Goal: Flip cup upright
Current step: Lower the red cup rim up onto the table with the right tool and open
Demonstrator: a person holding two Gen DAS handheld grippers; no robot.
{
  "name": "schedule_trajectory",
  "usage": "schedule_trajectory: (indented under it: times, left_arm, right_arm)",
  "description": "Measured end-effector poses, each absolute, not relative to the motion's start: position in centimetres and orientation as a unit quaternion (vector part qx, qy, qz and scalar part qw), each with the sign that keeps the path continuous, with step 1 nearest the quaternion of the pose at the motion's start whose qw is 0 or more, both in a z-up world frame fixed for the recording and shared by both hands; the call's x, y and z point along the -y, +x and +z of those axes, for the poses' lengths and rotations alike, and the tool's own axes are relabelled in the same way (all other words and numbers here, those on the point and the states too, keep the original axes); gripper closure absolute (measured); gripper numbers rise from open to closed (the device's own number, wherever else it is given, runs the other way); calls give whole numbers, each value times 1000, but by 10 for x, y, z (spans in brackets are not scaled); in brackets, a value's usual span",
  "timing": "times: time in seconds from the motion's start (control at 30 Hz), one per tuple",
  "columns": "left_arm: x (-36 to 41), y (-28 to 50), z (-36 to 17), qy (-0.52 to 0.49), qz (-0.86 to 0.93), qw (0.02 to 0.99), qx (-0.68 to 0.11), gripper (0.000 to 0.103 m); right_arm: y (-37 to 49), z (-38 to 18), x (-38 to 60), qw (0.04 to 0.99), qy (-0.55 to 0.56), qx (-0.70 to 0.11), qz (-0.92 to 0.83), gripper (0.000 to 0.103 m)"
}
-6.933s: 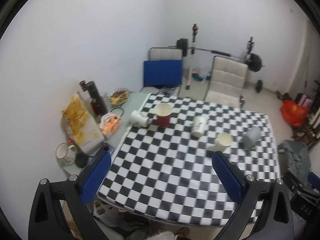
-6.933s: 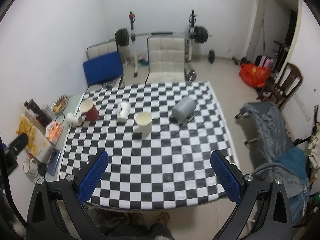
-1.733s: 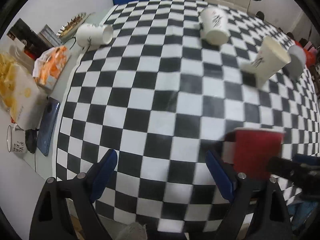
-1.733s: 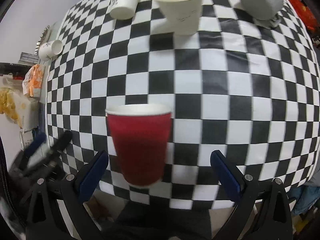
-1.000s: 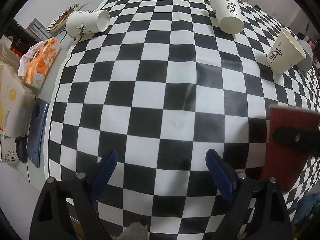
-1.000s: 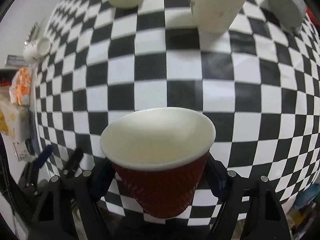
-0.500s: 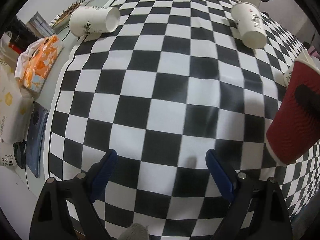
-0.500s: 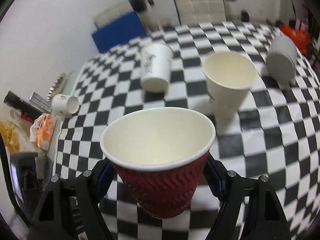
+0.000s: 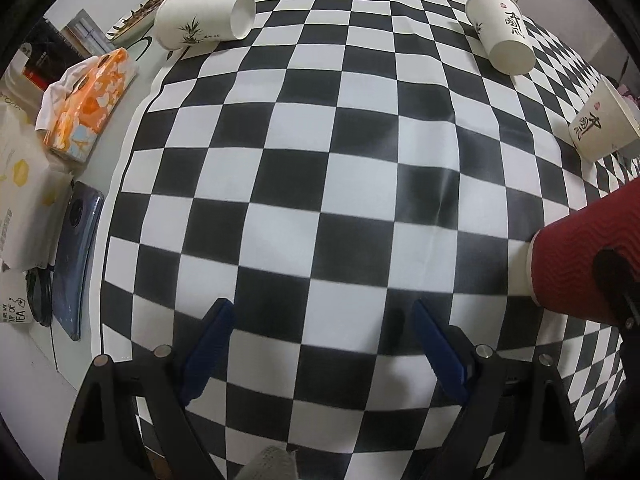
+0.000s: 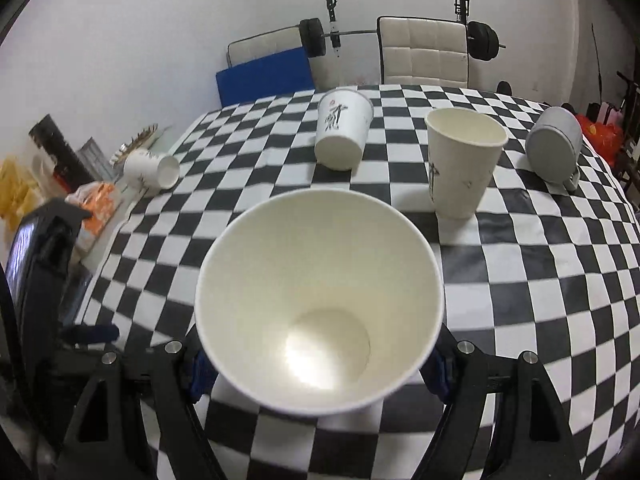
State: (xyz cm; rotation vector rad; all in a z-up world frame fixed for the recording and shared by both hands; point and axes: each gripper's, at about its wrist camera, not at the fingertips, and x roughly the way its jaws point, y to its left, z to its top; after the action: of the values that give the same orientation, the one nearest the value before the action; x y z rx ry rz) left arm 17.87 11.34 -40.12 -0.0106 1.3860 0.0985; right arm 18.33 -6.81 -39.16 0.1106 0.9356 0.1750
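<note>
My right gripper (image 10: 318,364) is shut on the red paper cup (image 10: 320,304), whose white inside faces the camera. In the left wrist view the red cup (image 9: 580,264) lies tipped on its side at the right edge, mouth to the left, just above the checkered tablecloth (image 9: 320,184). My left gripper (image 9: 320,344) is open and empty over the cloth's near part, left of the cup.
A white cup (image 10: 464,160) stands upright. Another white cup (image 10: 342,136) stands upside down, one white cup (image 10: 152,168) lies on its side at the left, and a grey cup (image 10: 554,144) lies at the right. A tissue pack (image 9: 86,104) and a phone (image 9: 74,256) sit left of the cloth.
My right gripper has tilted with the red cup, so its mouth now turns toward the camera and sideways. The left gripper has stayed open and drifted slightly.
</note>
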Motion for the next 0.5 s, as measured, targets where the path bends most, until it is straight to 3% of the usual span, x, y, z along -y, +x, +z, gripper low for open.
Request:
schedule_trajectory:
  times: [0.5]
  left_arm:
    - [-99,149,-364,6,47,795,-604,13]
  right_arm:
    - [153,-396,74,864,32,-500,52,15]
